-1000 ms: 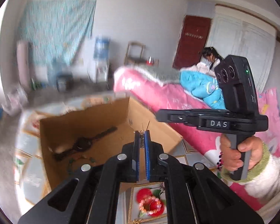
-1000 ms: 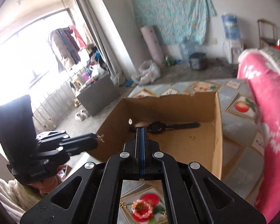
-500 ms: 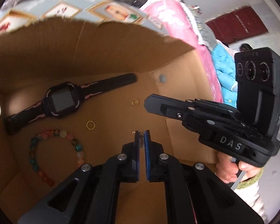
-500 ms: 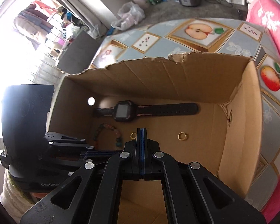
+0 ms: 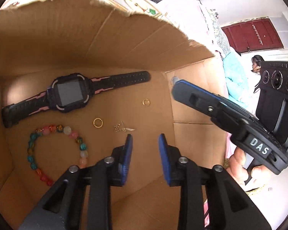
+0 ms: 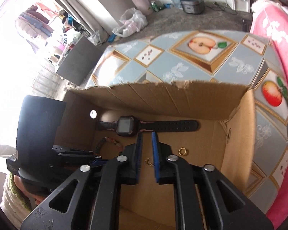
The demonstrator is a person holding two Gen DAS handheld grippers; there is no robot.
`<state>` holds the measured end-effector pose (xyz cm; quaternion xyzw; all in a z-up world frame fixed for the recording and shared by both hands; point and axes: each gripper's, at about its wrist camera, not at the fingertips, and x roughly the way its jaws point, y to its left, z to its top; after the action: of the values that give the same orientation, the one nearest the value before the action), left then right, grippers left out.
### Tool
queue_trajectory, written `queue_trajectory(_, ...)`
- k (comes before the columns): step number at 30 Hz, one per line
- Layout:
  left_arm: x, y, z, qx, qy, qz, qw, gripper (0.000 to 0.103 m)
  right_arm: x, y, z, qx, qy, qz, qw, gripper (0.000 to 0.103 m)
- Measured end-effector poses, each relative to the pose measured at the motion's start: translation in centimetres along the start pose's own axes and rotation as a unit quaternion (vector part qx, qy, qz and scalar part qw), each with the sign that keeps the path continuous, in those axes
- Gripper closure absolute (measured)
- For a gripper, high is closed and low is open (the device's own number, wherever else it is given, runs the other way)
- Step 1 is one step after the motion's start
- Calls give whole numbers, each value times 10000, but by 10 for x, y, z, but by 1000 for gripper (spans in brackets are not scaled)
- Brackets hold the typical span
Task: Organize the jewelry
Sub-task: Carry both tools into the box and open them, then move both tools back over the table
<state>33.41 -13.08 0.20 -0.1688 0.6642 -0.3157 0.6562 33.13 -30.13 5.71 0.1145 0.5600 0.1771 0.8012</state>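
Dropped since a second ago, a small silver earring [image 5: 123, 128] lies on the cardboard box [image 5: 109, 44] floor just beyond the left gripper [image 5: 145, 140], whose jaws have just been opening and stand narrowly apart, empty, as do the right gripper [image 6: 146, 138] jaws, near two gold rings [image 5: 98, 123], a bead bracelet [image 5: 48, 143] and a watch [image 5: 71, 94].

My left gripper [image 5: 145, 140] and right gripper [image 6: 146, 140] both tilt steeply down, jaws just parted and empty; my right hand [image 5: 240, 164] grips its handle.

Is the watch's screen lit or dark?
Dark: the watch lies face-up on the box floor, its screen plain grey in both views.
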Motion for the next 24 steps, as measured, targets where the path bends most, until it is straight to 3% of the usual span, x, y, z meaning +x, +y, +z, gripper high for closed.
queue_trajectory(5, -36, -16, -23, 282, -431, -4, 9987, 69, -47, 12, -14, -86, -571, 123, 9983, 69)
queue_trajectory(7, -60, -28, -43, 580, -778, -20, 9953, 61, -77, 19, -30, -207, -950, 313, 9948, 54)
queue_trajectory(10, -92, -43, -74, 1010, -1282, -86, 9866, 47, -119, 27, -64, -397, -1492, 432, 9871, 42)
queue_trajectory(14, -132, -54, -138, 1580, -1938, -46, 9682, 28, -164, 27, -122, -366, -2071, 591, 9758, 37)
queue_trajectory(18, -145, -46, -199, 1906, -2290, 143, 9545, 13, -184, 23, -182, -185, -2444, 594, 9677, 37)
queue_trajectory(21, -126, -35, -227, 1820, -2332, 330, 9547, 8, -177, 19, -224, 50, -2465, 371, 9684, 37)
queue_trajectory(24, -94, -17, -248, 1592, -2196, 540, 9610, 7, -151, 13, -253, 303, -2149, 91, 9761, 37)
